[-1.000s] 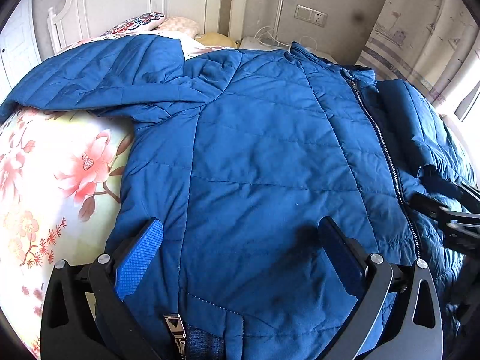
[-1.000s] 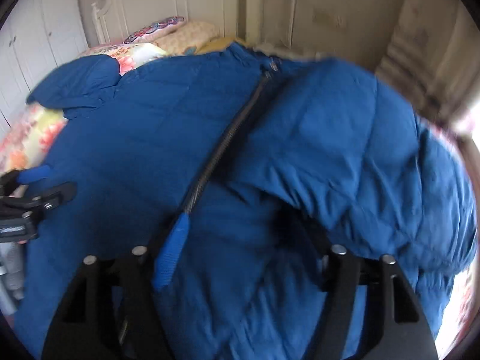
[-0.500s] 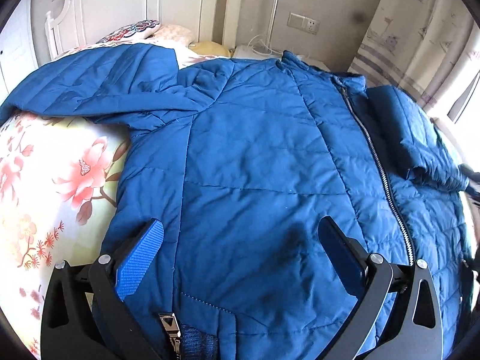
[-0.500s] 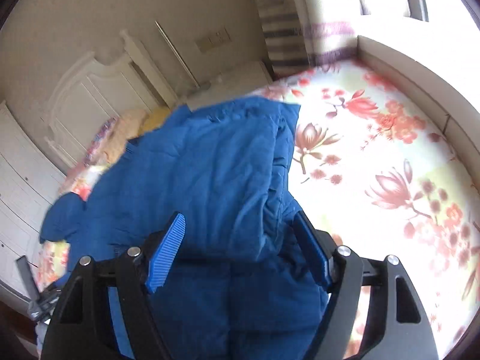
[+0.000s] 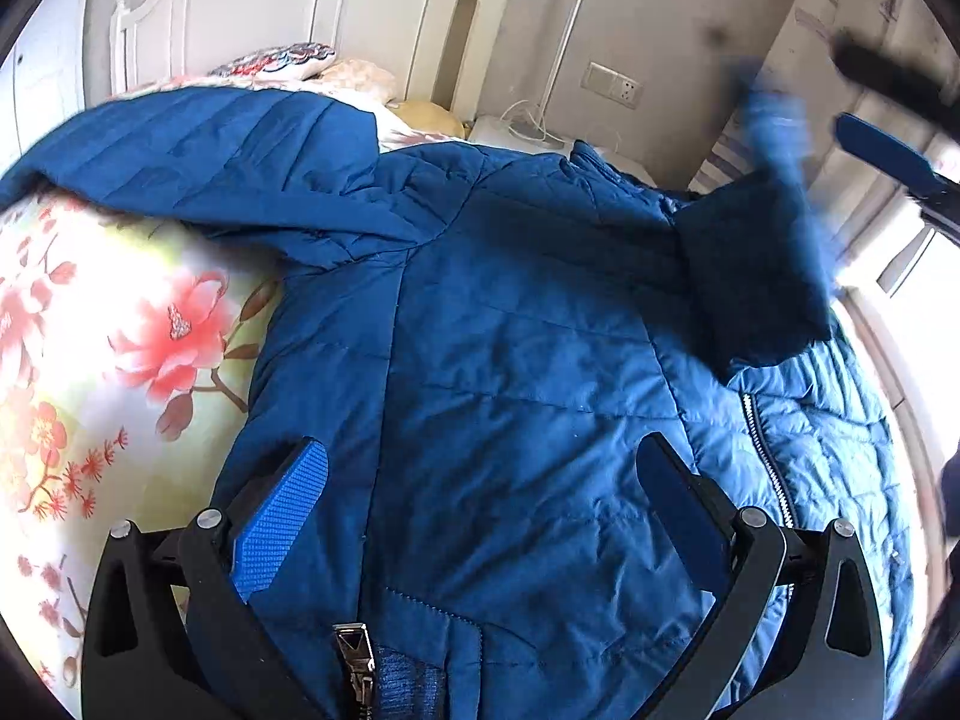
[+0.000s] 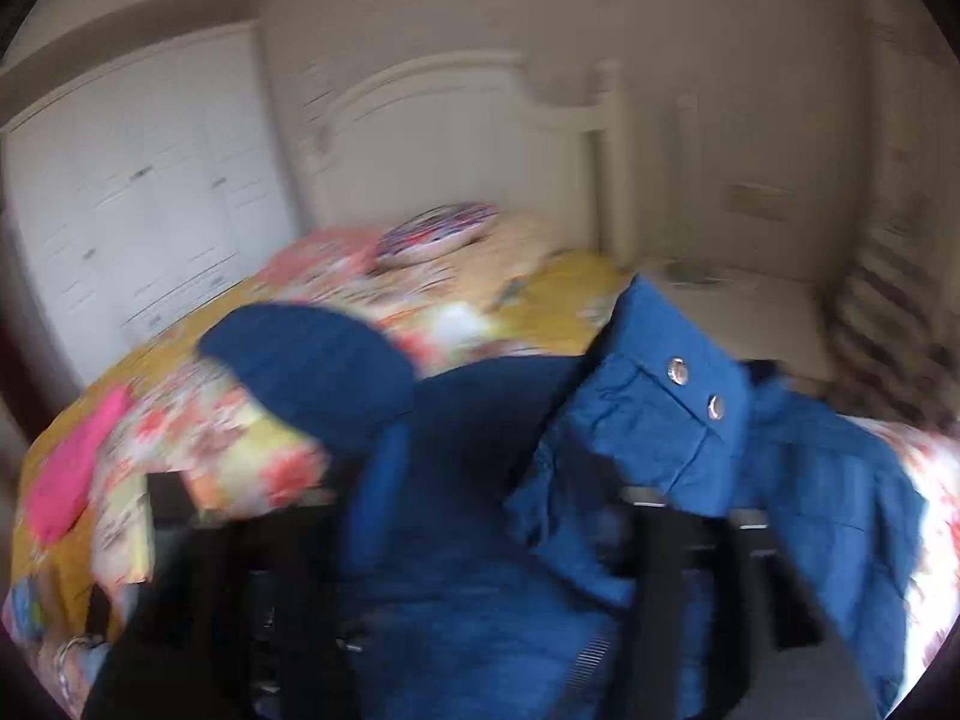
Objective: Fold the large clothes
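Left wrist view: my left tool (image 5: 480, 498) hovers low over the hem end of the blue jacket (image 5: 510, 372), fingers wide apart, nothing between them. The jacket lies front-up across the floral bed (image 5: 120, 330), collar toward the headboard (image 5: 300, 12), zipper (image 5: 771, 468) running down its right half. The left sleeve (image 5: 198, 162) stretches out flat toward the bed's left edge. At the upper right my right tool (image 5: 888, 162) is raised above the jacket with the right sleeve (image 5: 762, 252) hanging beside it, blurred; contact not resolvable here. Right wrist view: heavily motion-blurred. The sleeve's cuff with two snap buttons (image 6: 678, 408) drapes over my right tool (image 6: 510, 570); whether the fingers are clamped on it or merely carrying it, I cannot tell. A pink item (image 6: 72, 468) lies near the bed's far left edge. Judgement: step in hand is laying the right sleeve across the chest. To do it well, carry the cuff inward past the zipper line, keep it taut, lay it flat before releasing; left tool should pin the body panel so padding does not drag.
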`<action>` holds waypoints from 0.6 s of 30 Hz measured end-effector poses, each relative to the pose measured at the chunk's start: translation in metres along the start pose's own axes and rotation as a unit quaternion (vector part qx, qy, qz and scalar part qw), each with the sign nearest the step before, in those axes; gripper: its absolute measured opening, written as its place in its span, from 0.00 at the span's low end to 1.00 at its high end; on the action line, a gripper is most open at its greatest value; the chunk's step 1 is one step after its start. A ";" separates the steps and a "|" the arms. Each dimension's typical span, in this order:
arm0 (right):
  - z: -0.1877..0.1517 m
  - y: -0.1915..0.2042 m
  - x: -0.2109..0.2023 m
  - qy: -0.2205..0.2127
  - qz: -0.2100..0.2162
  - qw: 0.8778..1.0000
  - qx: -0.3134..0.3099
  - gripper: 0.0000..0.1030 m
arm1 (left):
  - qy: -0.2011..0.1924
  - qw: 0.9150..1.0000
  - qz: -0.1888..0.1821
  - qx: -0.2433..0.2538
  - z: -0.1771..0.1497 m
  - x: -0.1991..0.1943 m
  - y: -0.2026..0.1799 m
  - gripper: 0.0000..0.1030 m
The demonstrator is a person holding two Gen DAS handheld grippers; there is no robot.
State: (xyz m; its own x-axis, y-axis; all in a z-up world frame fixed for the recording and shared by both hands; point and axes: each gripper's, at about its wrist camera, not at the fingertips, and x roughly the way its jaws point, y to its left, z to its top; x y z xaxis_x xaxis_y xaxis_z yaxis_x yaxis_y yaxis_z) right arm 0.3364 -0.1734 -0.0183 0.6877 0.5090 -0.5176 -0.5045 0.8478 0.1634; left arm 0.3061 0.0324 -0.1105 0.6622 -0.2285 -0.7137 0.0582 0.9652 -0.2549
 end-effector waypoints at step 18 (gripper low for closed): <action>-0.152 -0.242 -0.067 0.083 -0.253 0.942 0.206 0.67 | 0.053 0.993 -0.098 -0.026 0.012 0.008 -0.011 0.96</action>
State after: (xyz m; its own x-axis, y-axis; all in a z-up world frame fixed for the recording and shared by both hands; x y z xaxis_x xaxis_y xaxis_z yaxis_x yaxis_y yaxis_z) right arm 0.3334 -0.4349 -0.1510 0.6765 0.0241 -0.7360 0.1342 0.9787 0.1555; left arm 0.3202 0.0216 -0.1055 0.5597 -0.4254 -0.7112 0.1378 0.8940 -0.4264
